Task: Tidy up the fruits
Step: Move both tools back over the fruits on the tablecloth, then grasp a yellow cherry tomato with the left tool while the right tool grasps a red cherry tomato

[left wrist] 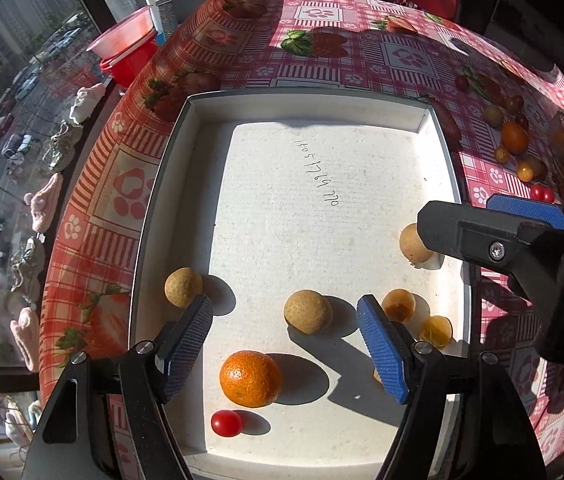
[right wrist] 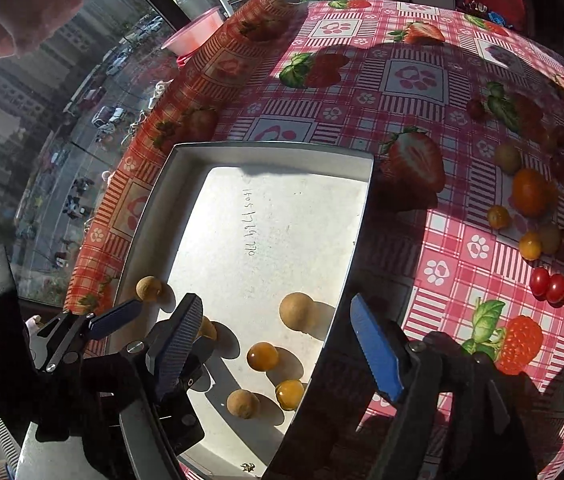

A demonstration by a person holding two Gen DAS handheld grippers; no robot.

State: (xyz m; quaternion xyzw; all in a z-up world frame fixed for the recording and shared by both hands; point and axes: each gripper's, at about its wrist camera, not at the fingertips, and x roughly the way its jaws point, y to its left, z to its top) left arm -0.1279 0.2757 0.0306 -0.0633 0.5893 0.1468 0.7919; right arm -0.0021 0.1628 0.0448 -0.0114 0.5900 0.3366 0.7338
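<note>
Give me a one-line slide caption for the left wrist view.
Open left gripper hovers over white tray holding longans, a tangerine and a cherry tomato.

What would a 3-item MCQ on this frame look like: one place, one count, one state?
1. Where is the mandarin?
A. inside the white tray
B. on the tablecloth
C. in the red bowl

2. How many cherry tomatoes lie in the tray?
A. three
B. one
C. none

3. How are the left gripper fingers?
A. shut on the mandarin
B. shut on nothing
C. open, holding nothing

Key: 1 A, it sits on the tray floor between the fingers in the left wrist view. 2 B, only one cherry tomato shows there, by the near edge; the other two are on the tablecloth. 3 C, the blue pads stand wide apart, touching no fruit.
</note>
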